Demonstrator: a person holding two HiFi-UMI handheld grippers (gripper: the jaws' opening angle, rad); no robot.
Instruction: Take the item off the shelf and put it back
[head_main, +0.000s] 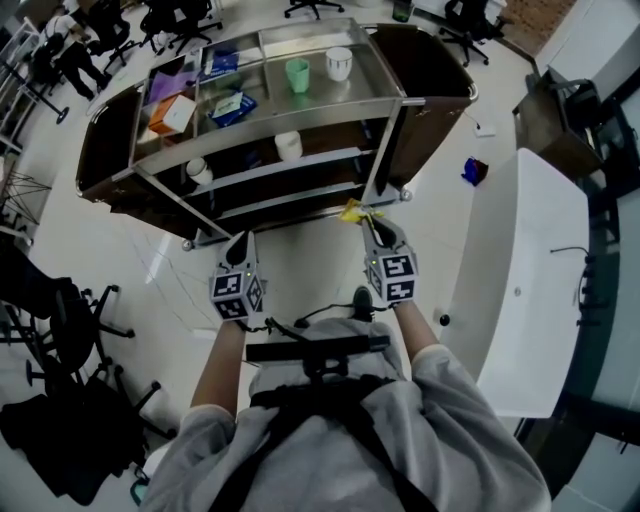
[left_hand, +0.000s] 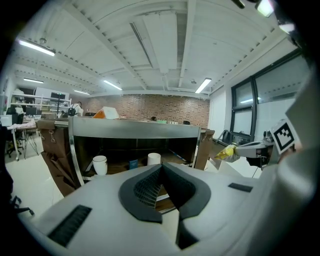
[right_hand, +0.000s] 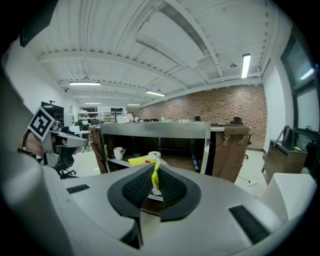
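Note:
A steel shelf cart (head_main: 322, 158) stands in front of me. My right gripper (head_main: 372, 224) is held just short of the cart's right front post and is shut on a yellow packet (head_main: 354, 211). In the right gripper view the packet (right_hand: 143, 160) sticks up and to the left from between the pads of the right gripper (right_hand: 154, 173). My left gripper (head_main: 240, 244) hangs level with it to the left, its fingertips together with nothing between them. The left gripper view shows the left gripper (left_hand: 161, 169) facing the middle shelf, with the yellow packet (left_hand: 226, 151) off to the right.
On the cart's top are a green cup (head_main: 297, 74), a white cup (head_main: 339, 63), blue packs (head_main: 232, 107) and an orange box (head_main: 170, 113). Two white cups (head_main: 288, 145) stand on the middle shelf. A white table (head_main: 520, 290) is on the right, office chairs (head_main: 70, 320) on the left.

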